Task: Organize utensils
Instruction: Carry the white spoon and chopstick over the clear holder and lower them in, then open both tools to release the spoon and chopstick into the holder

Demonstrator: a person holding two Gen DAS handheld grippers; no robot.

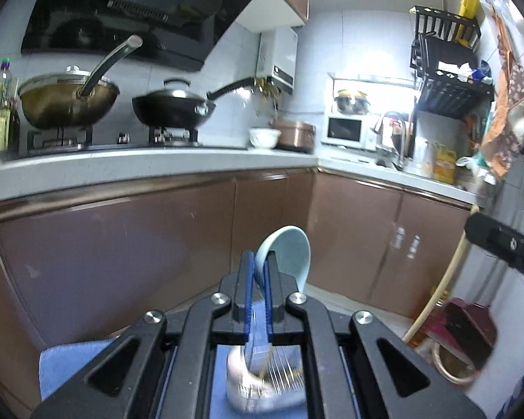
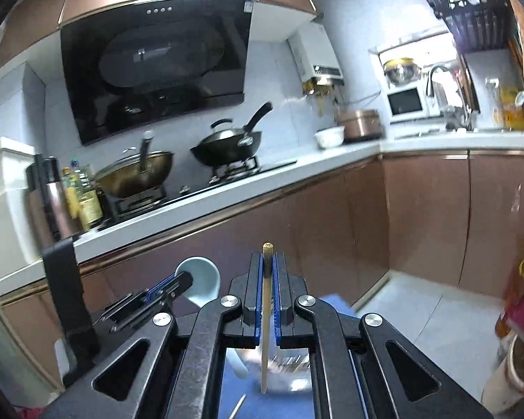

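Note:
My left gripper (image 1: 258, 262) is shut on a light blue ceramic spoon (image 1: 286, 255), its bowl sticking up past the fingertips. The same gripper (image 2: 183, 279) and spoon (image 2: 202, 284) show at lower left in the right wrist view. My right gripper (image 2: 268, 262) is shut on a wooden chopstick (image 2: 266, 314) that runs upright between the pads. Below both grippers lies a blue cloth (image 1: 73, 359) with a blurred metal wire utensil holder (image 1: 279, 380) on it. A second chopstick (image 2: 237, 406) lies loose on the cloth.
A white countertop (image 1: 157, 164) with a gas stove, a brass wok (image 1: 66, 101) and a black wok (image 1: 174, 104) runs ahead above brown cabinets (image 1: 122, 244). A white bowl (image 1: 264, 137), microwave (image 1: 346, 129) and sink tap stand to the right. Bottles (image 2: 82, 199) stand at left.

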